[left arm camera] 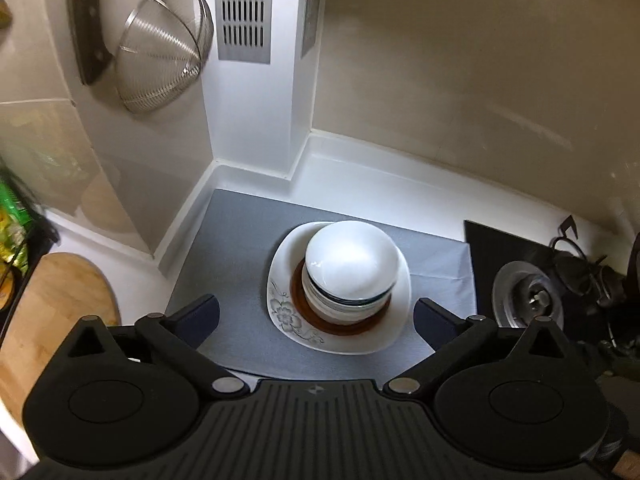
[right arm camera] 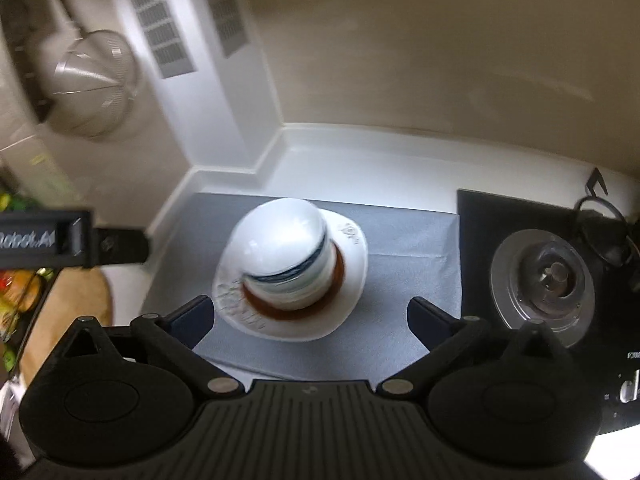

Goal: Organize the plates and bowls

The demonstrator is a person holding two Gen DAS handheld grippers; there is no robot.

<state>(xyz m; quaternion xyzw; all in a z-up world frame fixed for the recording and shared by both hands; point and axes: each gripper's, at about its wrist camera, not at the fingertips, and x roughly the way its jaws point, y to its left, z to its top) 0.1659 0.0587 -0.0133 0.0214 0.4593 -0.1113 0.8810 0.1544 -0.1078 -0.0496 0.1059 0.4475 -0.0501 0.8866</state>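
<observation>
My left gripper hangs above the desk and looks down at a slant; its two dark fingers stand wide apart and hold nothing. Between them, a little further, lies the white plate with a grey flower pattern on its near rim. On the plate sits a brown dish, and on this dish a stack of white bowls with dark blue lines on the sides; the top bowl is open upward. The plate rests on a grey mat that covers the desk near the corner of the walls. My right gripper is held in nearly the same pose, also tilted down from above, fingers wide and empty, and the same stack of bowls is seen between them, a bit blurred. In the right wrist view the left gripper comes in from the left edge, beside the plate but not touching it. To the right of the mat is a black stove with a round burner. To the left lies a wooden board. Further, on the wall, hangs a metal strainer, and beside it is a white column with a vent grille.
</observation>
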